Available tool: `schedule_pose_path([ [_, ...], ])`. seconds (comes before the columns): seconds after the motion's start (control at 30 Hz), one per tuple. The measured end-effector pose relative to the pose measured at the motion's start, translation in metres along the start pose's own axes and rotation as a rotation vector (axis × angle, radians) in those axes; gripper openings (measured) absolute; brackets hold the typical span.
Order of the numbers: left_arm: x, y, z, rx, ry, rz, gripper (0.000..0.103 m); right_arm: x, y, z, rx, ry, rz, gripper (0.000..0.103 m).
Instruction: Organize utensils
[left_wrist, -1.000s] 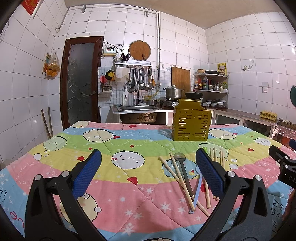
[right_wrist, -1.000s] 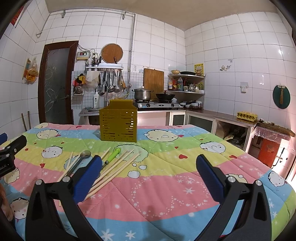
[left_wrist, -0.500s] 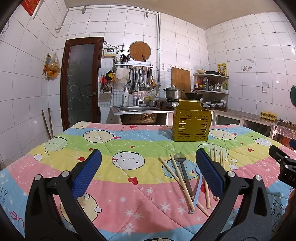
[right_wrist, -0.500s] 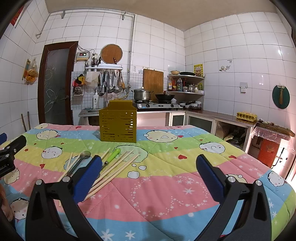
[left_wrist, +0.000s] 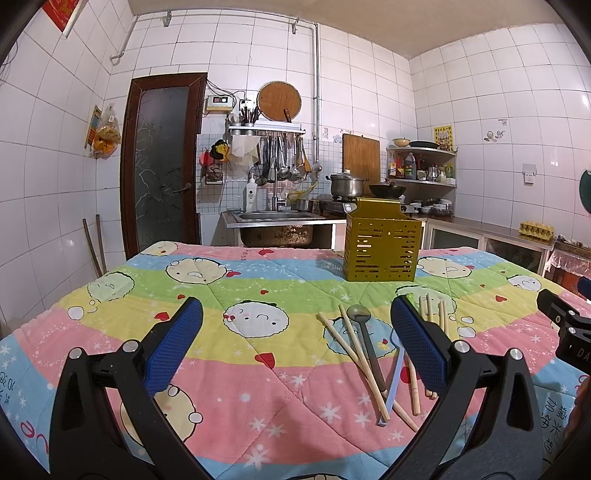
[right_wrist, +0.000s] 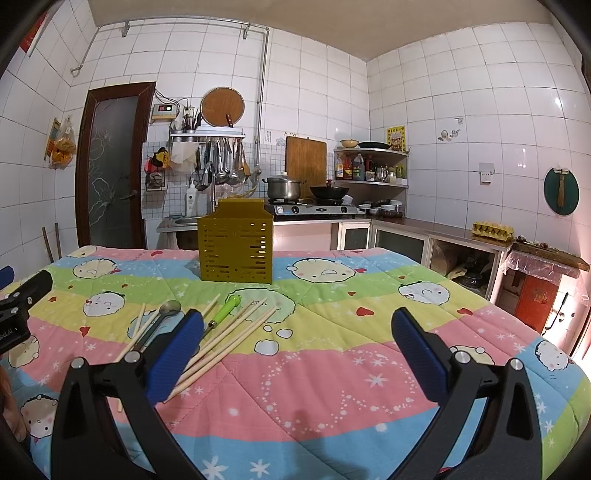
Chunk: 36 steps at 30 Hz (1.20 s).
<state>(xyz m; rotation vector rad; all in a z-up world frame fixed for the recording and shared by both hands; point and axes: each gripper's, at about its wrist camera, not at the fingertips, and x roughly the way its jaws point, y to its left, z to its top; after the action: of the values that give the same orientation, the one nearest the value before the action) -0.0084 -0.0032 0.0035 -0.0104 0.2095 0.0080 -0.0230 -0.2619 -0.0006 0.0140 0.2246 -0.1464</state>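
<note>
My left tongs and right tongs gaped wide, gripping nothing; the right's inner finger perhaps overlapped the chopsticks.

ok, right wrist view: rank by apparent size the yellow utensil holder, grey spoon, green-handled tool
1. yellow utensil holder, clearly largest though farthest.
2. and 3. grey spoon and green-handled tool: similar length, both partly hidden behind the right gripper finger; no ranking.
</note>
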Motion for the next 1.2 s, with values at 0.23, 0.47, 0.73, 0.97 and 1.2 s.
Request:
schedule_pose_path([
  [0.23,-0.003,0.0,0.002,0.0,0.003,0.0,0.098,0.0,0.0,0.0,0.001,0.001,0.001,0.099],
  [0.47,-0.004,0.002,0.004,0.0,0.007,-0.001,0.098,0.0,0.0,0.002,0.007,0.003,0.0,0.099],
  [0.73,0.005,0.003,0.002,-0.009,0.016,-0.001,0.098,0.004,0.005,0.0,-0.009,0.017,-0.006,0.099],
  [0.97,0.009,0.008,0.001,-0.035,0.034,0.017,0.098,0.003,0.008,-0.001,-0.025,0.012,-0.01,0.099],
  [1.2,0.017,0.004,0.005,-0.007,0.087,0.046,0.098,0.004,0.01,0.004,-0.037,0.02,0.032,0.099],
])
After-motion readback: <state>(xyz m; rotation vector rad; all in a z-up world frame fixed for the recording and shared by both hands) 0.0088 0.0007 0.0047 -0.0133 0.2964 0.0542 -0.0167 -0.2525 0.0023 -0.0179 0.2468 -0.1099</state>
